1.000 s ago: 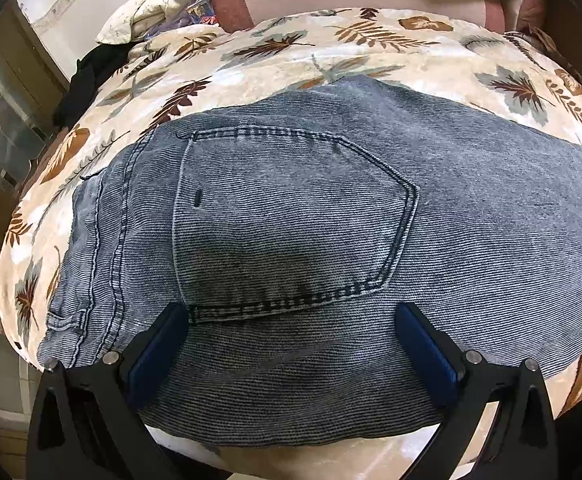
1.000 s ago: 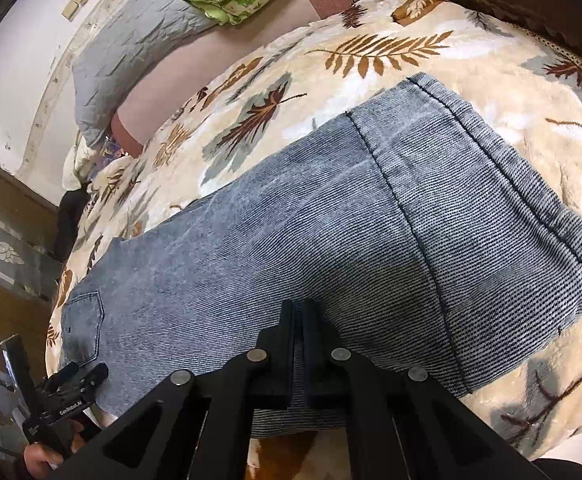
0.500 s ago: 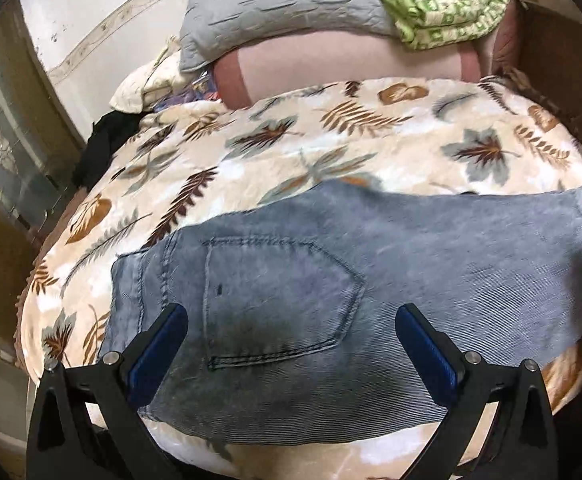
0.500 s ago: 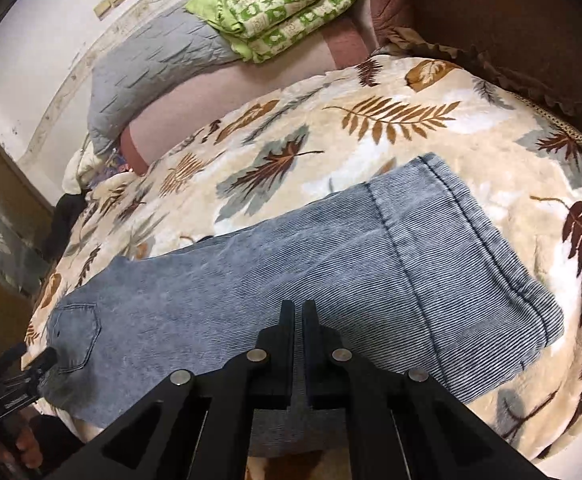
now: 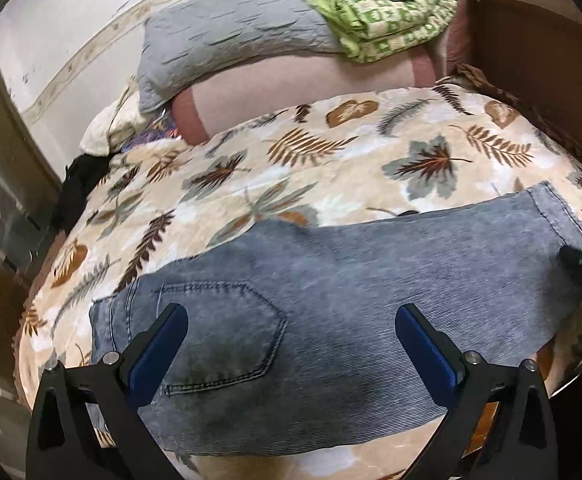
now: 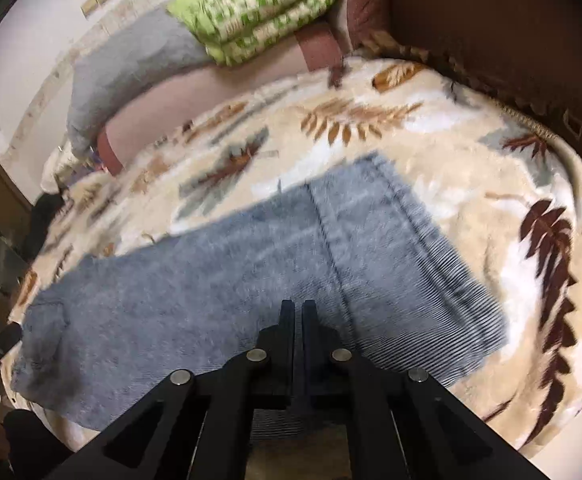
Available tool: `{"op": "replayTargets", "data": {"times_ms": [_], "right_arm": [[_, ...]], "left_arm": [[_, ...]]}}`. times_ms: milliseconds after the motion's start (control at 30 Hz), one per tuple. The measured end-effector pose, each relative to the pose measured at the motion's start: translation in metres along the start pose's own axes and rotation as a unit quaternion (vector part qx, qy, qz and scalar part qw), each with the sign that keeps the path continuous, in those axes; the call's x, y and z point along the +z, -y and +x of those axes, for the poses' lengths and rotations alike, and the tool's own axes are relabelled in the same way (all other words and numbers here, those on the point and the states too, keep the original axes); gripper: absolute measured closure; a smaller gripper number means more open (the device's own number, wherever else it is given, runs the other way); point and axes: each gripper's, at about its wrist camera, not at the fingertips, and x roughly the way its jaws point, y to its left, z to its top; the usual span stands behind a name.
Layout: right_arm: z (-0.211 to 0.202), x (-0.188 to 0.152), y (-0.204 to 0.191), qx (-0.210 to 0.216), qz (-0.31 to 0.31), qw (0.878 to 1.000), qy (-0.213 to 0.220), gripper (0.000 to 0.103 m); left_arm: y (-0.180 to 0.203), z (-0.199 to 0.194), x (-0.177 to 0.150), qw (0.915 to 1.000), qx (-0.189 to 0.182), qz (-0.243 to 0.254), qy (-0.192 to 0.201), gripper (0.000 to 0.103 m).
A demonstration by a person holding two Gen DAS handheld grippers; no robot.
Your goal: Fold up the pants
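Left wrist: jeans (image 5: 351, 320) flat on leaf-print blanket (image 5: 291, 160), pillows (image 5: 231, 36) behind.

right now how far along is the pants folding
Done: the jeans lie flat on the leaf-print blanket, apparently folded leg over leg, back pocket up. In hand: nothing; the left gripper is open above them, the right gripper shut and empty. Left: folding the hem end toward the waist.
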Motion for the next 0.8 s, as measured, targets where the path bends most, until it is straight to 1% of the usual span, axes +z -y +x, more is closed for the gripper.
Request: {"op": "replayTargets", "data": {"times_ms": [100, 167, 267, 400, 500, 600, 800], "right_arm": [[-0.005, 0.003, 0.009, 0.005, 0.024, 1.0, 0.011, 0.098], [-0.001, 0.005, 0.011, -0.003, 0.032, 0.999, 0.003, 0.098], [0.009, 0.004, 0.012, -0.012, 0.036, 0.999, -0.021, 0.097], [0.02, 0.004, 0.008, -0.024, 0.027, 0.999, -0.037, 0.097], [0.023, 0.005, 0.006, -0.027, 0.026, 0.998, -0.04, 0.097], [0.024, 0.005, 0.007, -0.024, 0.033, 0.998, -0.041, 0.097], [0.024, 0.006, 0.009, -0.019, 0.045, 0.998, -0.042, 0.097]], "left_arm": [[0.009, -0.007, 0.005, 0.9999, -0.005, 0.009, 0.006, 0.0], [0.013, -0.013, 0.008, 0.9998, -0.002, 0.015, 0.015, 0.0], [0.016, -0.023, 0.011, 0.9994, 0.002, 0.018, 0.03, 0.0], [0.012, -0.034, 0.015, 0.9989, 0.008, 0.013, 0.045, 0.0], [0.008, -0.043, 0.017, 0.9978, 0.021, 0.013, 0.062, 0.0], [0.0, -0.05, 0.019, 0.997, 0.032, 0.008, 0.07, 0.0], [-0.027, -0.054, 0.016, 0.9958, 0.057, -0.016, 0.069, 0.0]]}}
